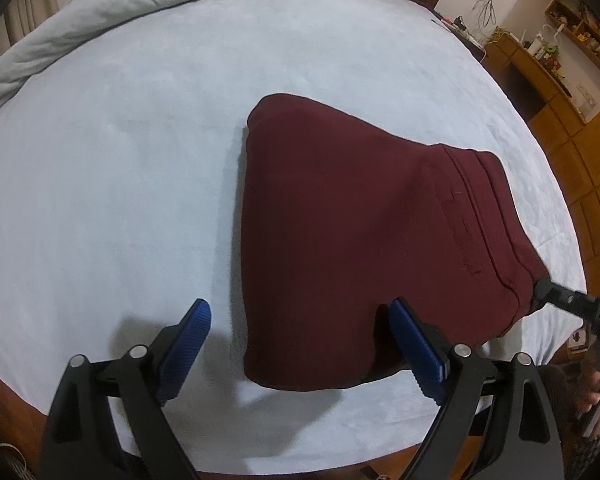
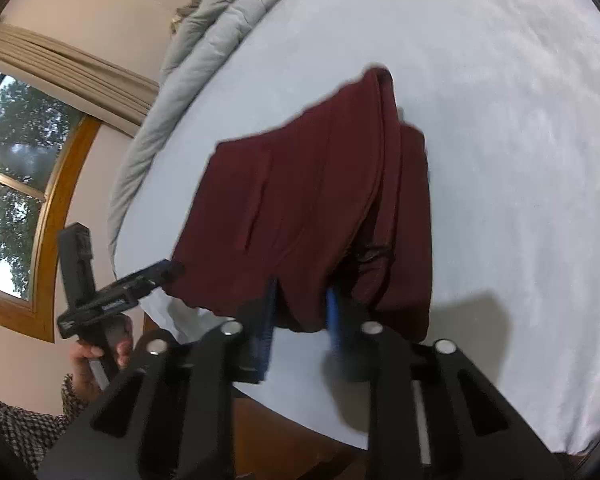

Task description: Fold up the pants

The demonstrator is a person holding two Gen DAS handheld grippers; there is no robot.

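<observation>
Dark red pants (image 1: 340, 224) lie folded into a compact stack on the pale blue bed sheet (image 1: 120, 160). My left gripper (image 1: 300, 320) is open, blue pads wide apart, hovering over the stack's near left corner. In the right wrist view the pants (image 2: 300, 208) fill the middle, and my right gripper (image 2: 300, 312) stands partly open with its blue fingertips at the near edge of the stack; whether they touch the cloth is unclear. The right gripper's tip also shows in the left wrist view (image 1: 548, 292) at the waistband corner. The left gripper also shows in the right wrist view (image 2: 164, 270).
A rumpled grey duvet (image 1: 140, 12) lies along the far side of the bed. Wooden shelves and cabinets (image 1: 572, 80) stand to the right. A window with a wooden frame (image 2: 28, 200) is on the wall. The bed's near edge is close below the grippers.
</observation>
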